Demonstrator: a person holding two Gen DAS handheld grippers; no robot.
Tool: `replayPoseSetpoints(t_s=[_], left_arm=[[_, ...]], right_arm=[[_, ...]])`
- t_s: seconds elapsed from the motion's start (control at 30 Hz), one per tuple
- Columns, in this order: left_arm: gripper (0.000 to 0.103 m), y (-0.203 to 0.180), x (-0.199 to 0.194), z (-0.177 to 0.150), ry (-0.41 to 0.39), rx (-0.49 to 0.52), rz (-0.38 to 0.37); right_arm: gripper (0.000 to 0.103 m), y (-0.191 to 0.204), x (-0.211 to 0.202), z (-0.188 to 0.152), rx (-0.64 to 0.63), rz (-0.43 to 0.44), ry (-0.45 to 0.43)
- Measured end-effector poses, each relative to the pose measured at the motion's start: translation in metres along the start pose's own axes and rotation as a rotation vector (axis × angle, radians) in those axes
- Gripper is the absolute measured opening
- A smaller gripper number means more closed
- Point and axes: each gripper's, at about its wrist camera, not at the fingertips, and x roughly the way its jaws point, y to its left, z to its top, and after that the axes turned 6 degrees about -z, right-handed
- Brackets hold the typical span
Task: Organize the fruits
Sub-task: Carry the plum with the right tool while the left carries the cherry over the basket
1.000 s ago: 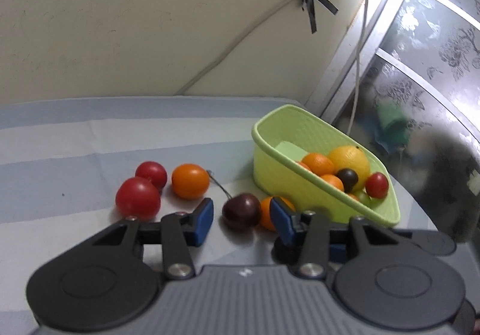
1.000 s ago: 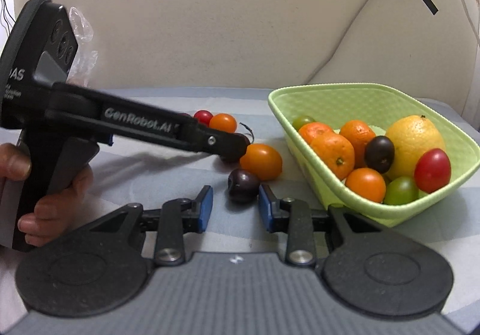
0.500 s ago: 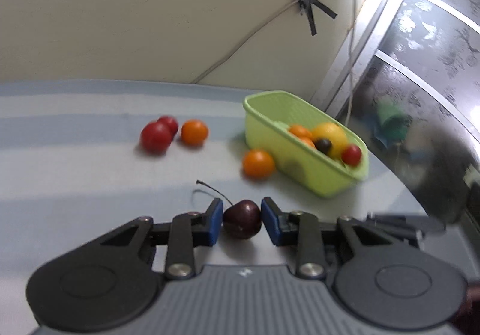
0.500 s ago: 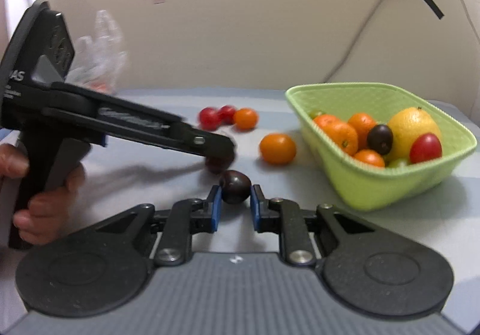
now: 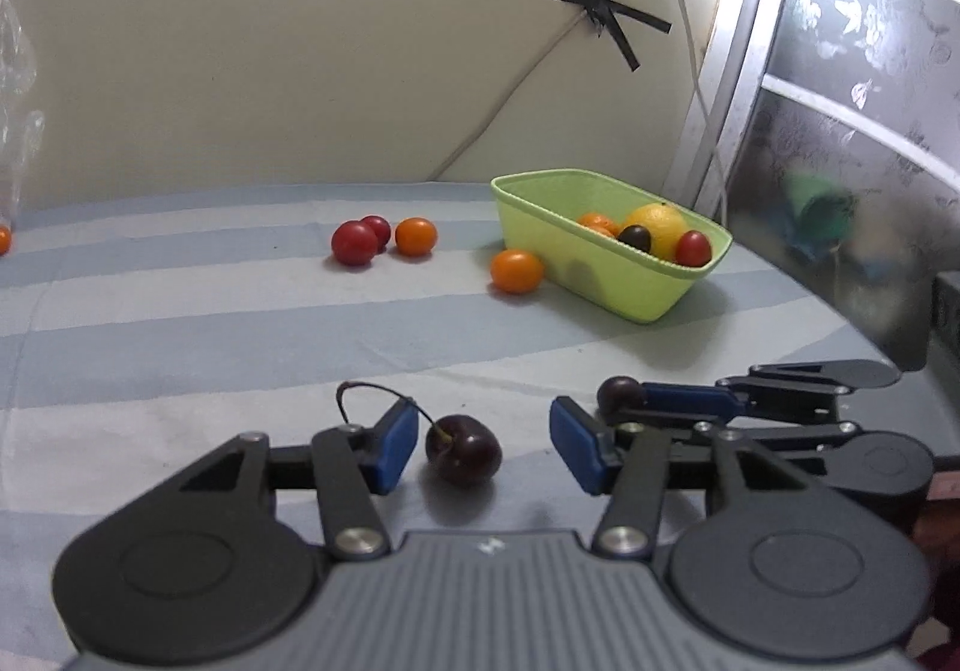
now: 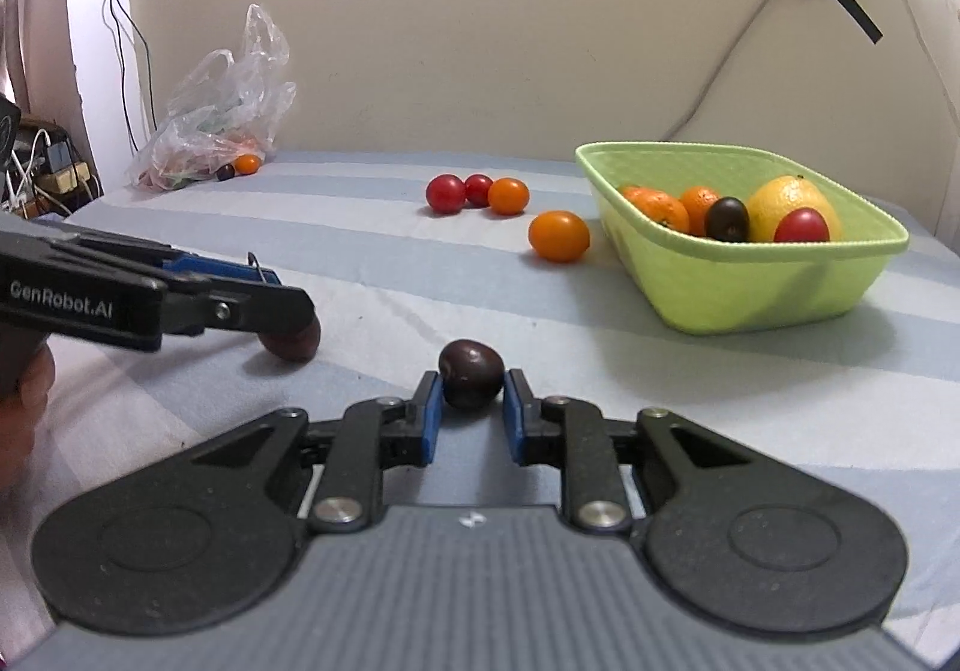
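Pulled back from the light-green plastic basket [image 5: 606, 275], both low and tilted down over the striped table [image 5: 180, 335]: left gripper [image 5: 480, 446] fingers just opened, apart around the stemmed dark-red cherry [image 5: 463, 449] lying between them, right gripper [image 6: 471, 410] fingers pinching a dark purple round fruit [image 6: 471, 382].

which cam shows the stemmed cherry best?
Left wrist: the stemmed cherry lies whole, stem visible, on the cloth between the left gripper's open pads. Right wrist shows only part of it under that gripper's tip.

"GenRobot.AI" stands in white on the left claw's [image 6: 288, 332] black side.
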Motion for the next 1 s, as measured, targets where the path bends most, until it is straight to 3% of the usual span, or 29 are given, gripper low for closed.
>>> replayPoseSetpoints(t_s=[0.2,0.4,0.53,0.63,0.73,1.0], left_arm=[[0.052,-0.005,-0.001,-0.008,0.013,0.029,0.094],[0.048,-0.010,0.002,-0.017,0.050,0.050,0.102],[0.030,-0.014,0.005,-0.014,0.042,0.057,0.122],[0.030,-0.014,0.006,-0.010,0.041,0.018,0.095],[0.030,-0.017,0.006,-0.003,0.031,0.008,0.074],[0.030,-0.043,0.026,0.056,-0.035,0.035,-0.044]], right_arm=[[0.026,-0.001,-0.003,-0.002,0.011,0.005,-0.002],[0.029,0.001,-0.003,-0.002,0.003,0.002,-0.003],[0.030,0.004,-0.001,-0.002,-0.014,-0.004,-0.004],[0.023,0.005,-0.001,-0.001,-0.009,-0.011,-0.007],[0.023,-0.001,-0.002,-0.001,0.023,-0.007,-0.019],[0.023,-0.028,-0.027,0.004,0.090,-0.070,-0.169]])
